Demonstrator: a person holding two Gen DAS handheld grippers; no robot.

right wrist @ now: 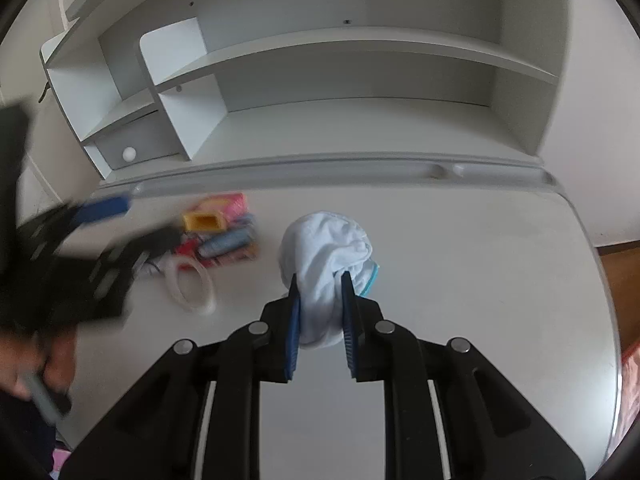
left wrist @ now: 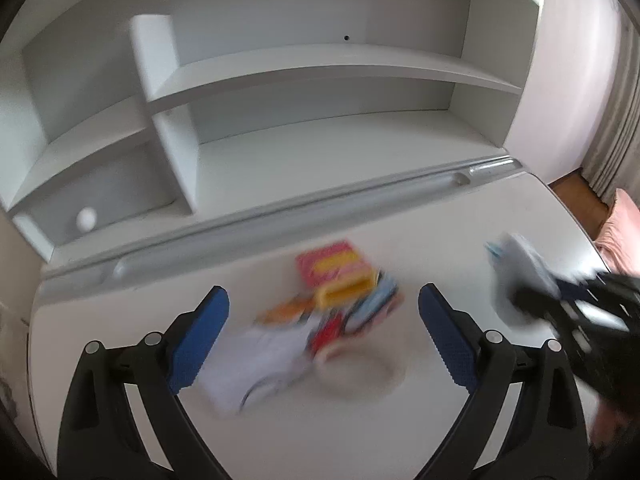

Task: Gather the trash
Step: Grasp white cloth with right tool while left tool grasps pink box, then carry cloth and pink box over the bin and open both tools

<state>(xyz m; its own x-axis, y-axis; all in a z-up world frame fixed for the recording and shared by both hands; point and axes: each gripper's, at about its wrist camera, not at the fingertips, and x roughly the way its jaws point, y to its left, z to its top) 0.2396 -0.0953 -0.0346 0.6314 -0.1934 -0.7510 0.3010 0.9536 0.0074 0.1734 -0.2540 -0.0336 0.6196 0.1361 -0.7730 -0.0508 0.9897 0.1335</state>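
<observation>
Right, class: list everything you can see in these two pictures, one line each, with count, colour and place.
Desk: one, white, under everything.
Shelf unit: one, white, star cutout, behind the desk.
Drawer knob: one, white, lower left of the shelves.
Wrapper pile: one heap, red, yellow, blue, on the desk; pieces too blurred to count.
Tape ring: one, clear whitish, beside the pile.
Crumpled bag: one, white with a blue edge, in the right claw.
Left claw: open, above the pile.
Right claw: shut on the bag.

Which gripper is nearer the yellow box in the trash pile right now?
Left. The left gripper, fingers spread wide, hangs right over the pile with the yellow box. The right gripper is off to the side, shut on a white crumpled bag.
</observation>
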